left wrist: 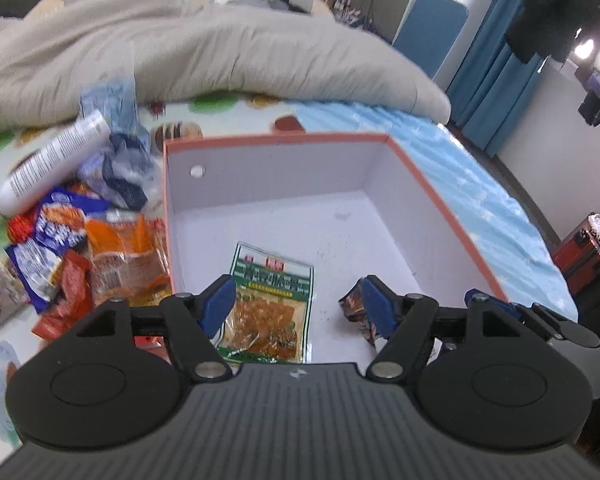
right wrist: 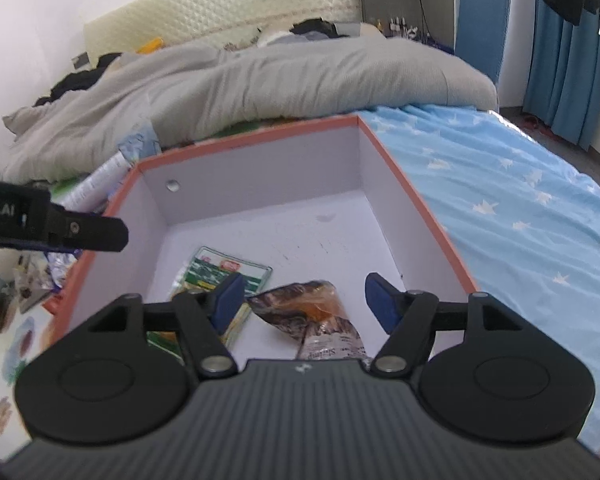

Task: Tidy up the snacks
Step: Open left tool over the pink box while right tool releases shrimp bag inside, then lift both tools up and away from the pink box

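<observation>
Crinkly foil snack packets (left wrist: 80, 248) left of the box (left wrist: 440, 184) are light, slippery; pinch an edge. Both grippers' jaws released, empty.

Grey duvet (right wrist: 260, 80) heaped on bed; blue star-print sheet (right wrist: 500, 200); blue curtains (right wrist: 560, 60); red suitcase (left wrist: 580, 256).

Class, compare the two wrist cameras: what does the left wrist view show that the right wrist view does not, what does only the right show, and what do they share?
Only the left wrist view shows the snack pile clearly: blue, orange and red packets beside the box, with a white tube on top.

Only the right wrist view shows the left gripper from the side, and a wide stretch of blue star sheet.

Both show the orange-rimmed box, holding the green packet and brown packet, and the grey duvet. The left gripper and right gripper are open.
</observation>
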